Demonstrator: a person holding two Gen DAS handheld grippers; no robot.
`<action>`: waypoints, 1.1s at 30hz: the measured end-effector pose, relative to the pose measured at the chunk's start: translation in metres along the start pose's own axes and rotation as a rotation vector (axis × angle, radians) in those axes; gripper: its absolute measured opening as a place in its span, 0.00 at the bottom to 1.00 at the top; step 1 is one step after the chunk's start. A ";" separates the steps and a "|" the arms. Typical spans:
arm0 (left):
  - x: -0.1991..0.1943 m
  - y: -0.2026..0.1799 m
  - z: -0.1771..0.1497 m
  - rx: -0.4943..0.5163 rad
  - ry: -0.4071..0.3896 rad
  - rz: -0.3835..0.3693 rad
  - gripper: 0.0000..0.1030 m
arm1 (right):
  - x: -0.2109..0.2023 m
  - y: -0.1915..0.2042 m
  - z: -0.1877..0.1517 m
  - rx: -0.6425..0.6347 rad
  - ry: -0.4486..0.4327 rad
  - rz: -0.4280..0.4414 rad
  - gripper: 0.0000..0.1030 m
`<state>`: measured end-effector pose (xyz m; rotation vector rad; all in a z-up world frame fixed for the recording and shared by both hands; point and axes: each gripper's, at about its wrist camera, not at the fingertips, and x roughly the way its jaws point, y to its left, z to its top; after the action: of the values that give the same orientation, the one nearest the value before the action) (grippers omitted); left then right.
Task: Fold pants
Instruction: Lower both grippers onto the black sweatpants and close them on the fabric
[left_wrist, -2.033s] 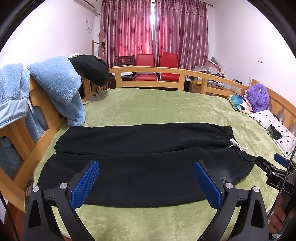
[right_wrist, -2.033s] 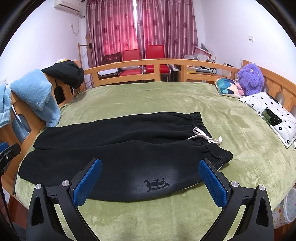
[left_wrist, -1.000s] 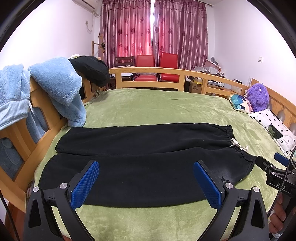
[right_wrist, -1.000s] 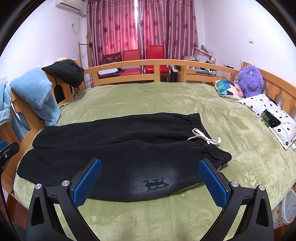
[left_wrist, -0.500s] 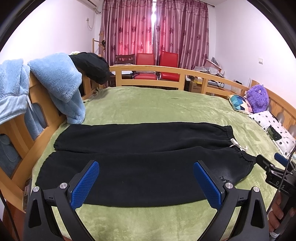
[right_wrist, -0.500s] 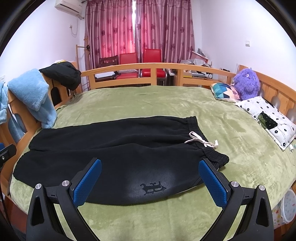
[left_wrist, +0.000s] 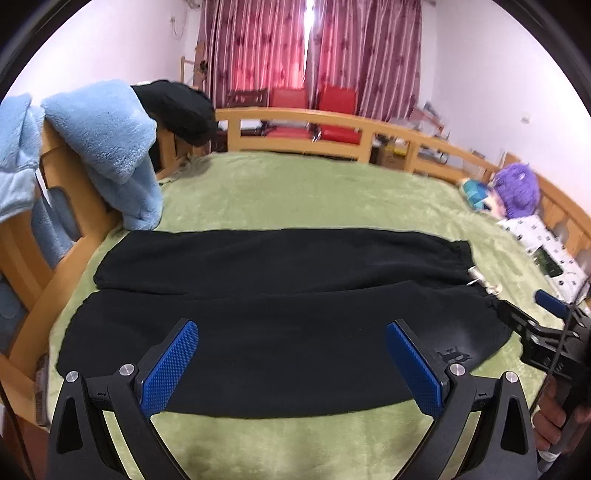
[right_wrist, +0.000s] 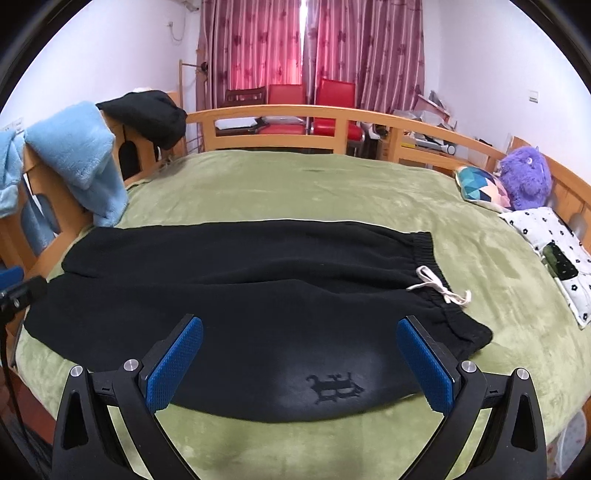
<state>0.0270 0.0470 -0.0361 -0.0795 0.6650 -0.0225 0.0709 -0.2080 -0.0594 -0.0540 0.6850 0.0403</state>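
Green bedspread (right_wrist: 332, 192) under flat black pants (right_wrist: 236, 295), left claw (left_wrist: 291, 362) and right claw (right_wrist: 299, 362) both wide open, empty.

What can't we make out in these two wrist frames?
- Near edge of the pants: left wrist view, partly behind the left claw.
- Printed logo: right wrist view, too small to read.
- Right claw handle and the hand holding it: cut off by the bottom edge of its own view.
- Purple plush toy: blurred in the left wrist view.
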 end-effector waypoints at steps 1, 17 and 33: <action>-0.003 0.000 -0.006 0.005 -0.013 -0.007 1.00 | -0.002 0.001 -0.002 0.005 -0.010 0.011 1.00; 0.009 0.054 -0.063 -0.069 0.071 0.029 0.99 | -0.010 -0.023 -0.062 0.095 -0.004 0.007 1.00; 0.094 0.167 -0.139 -0.378 0.239 0.053 0.79 | 0.099 -0.114 -0.119 0.369 0.168 -0.025 0.90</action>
<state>0.0141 0.1999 -0.2166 -0.4280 0.9040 0.1472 0.0786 -0.3271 -0.2103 0.2908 0.8500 -0.1162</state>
